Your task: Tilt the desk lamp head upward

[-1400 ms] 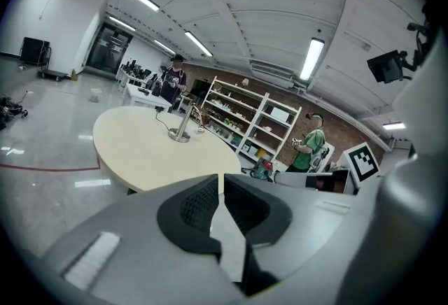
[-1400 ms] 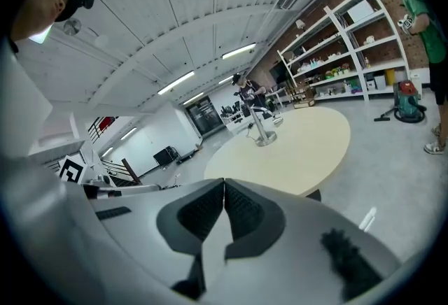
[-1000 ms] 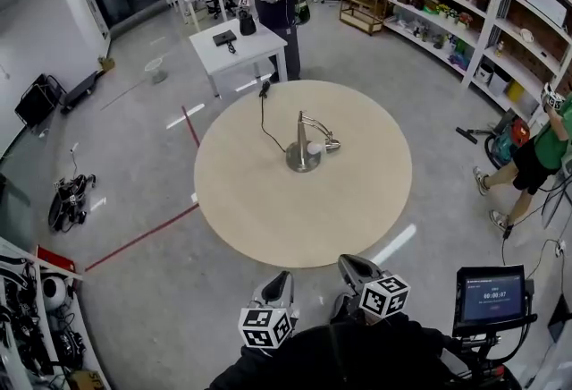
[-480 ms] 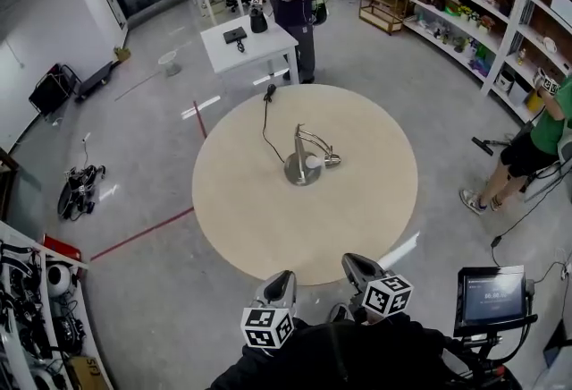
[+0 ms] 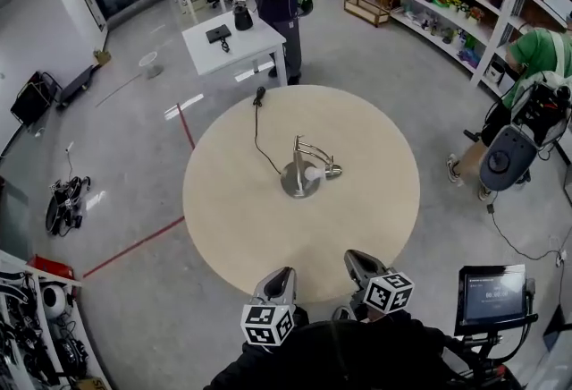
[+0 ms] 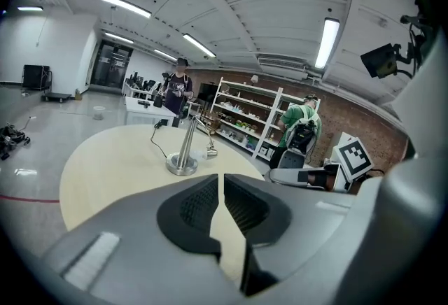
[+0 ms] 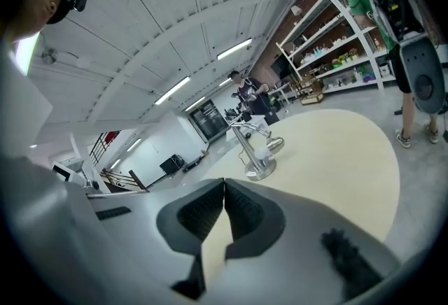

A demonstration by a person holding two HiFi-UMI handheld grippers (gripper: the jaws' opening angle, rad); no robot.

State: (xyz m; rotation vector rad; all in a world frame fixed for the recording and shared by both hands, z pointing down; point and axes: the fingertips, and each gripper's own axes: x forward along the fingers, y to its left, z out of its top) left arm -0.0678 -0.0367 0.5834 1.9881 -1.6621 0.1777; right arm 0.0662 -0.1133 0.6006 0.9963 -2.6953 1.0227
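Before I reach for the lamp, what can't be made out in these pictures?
- Lamp head hinge: too small in every view to judge its angle.
- Cord far end: too small in the head view to tell whether it is plugged in.
- Screen text: too small to read, head view.

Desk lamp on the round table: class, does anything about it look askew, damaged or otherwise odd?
The desk lamp stands upright on the round table, and no damage shows. Its head droops low beside the base, and its cord apparently ends unconnected at the table's far edge. Nothing is spilled.
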